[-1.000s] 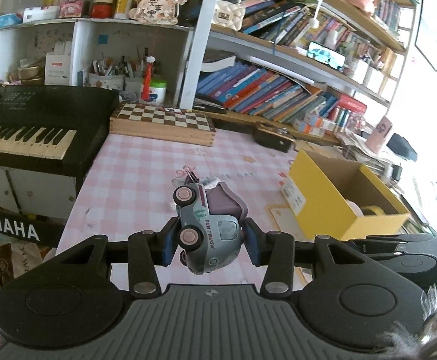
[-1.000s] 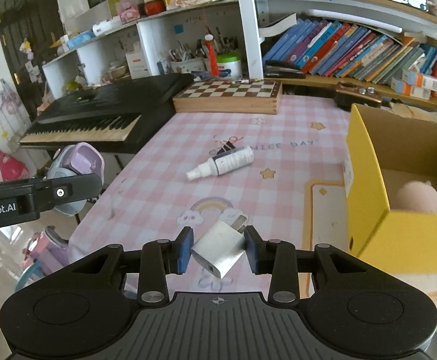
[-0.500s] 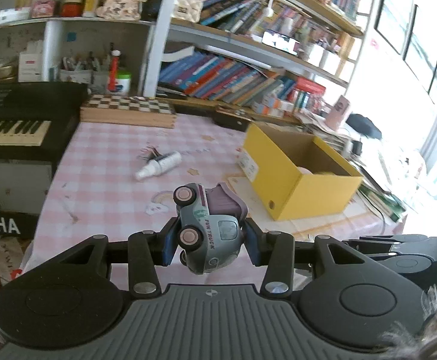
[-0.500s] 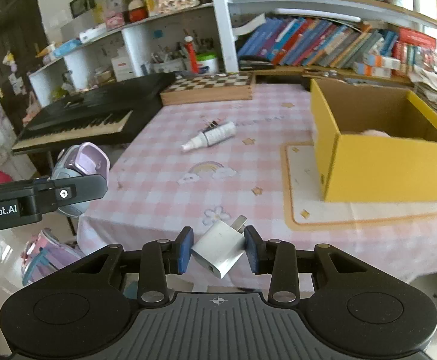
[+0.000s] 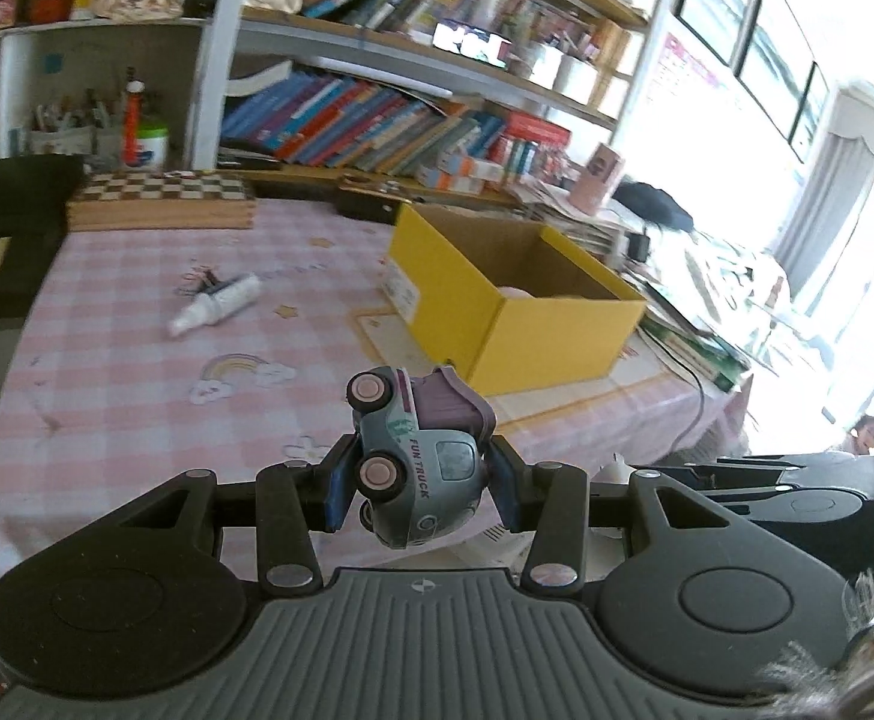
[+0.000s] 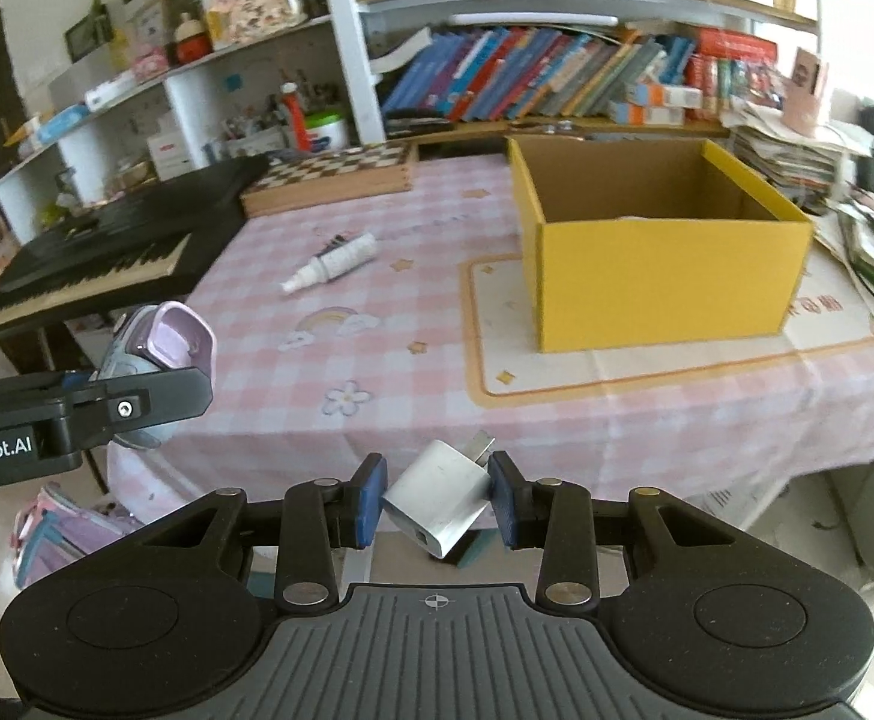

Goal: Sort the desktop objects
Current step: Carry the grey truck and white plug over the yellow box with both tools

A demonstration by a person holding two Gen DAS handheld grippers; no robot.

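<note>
My left gripper (image 5: 416,483) is shut on a grey-green toy truck (image 5: 419,456) with a purple bed, held in the air off the table's front edge; the truck also shows at the left of the right wrist view (image 6: 158,354). My right gripper (image 6: 437,498) is shut on a white USB charger plug (image 6: 440,498), also off the front edge. An open yellow cardboard box (image 6: 659,276) stands on a mat at the table's right, seen too in the left wrist view (image 5: 515,294). A white spray bottle (image 6: 332,264) lies on the pink checked tablecloth (image 6: 377,372).
A wooden chessboard box (image 6: 329,177) lies at the table's back. A black keyboard piano (image 6: 107,252) stands to the left. Bookshelves (image 6: 557,78) rise behind. Stacks of papers and books (image 6: 857,222) lie right of the box.
Both grippers have pulled back from the table and away from its front edge, each still holding its object. The view has swung right toward the yellow box.
</note>
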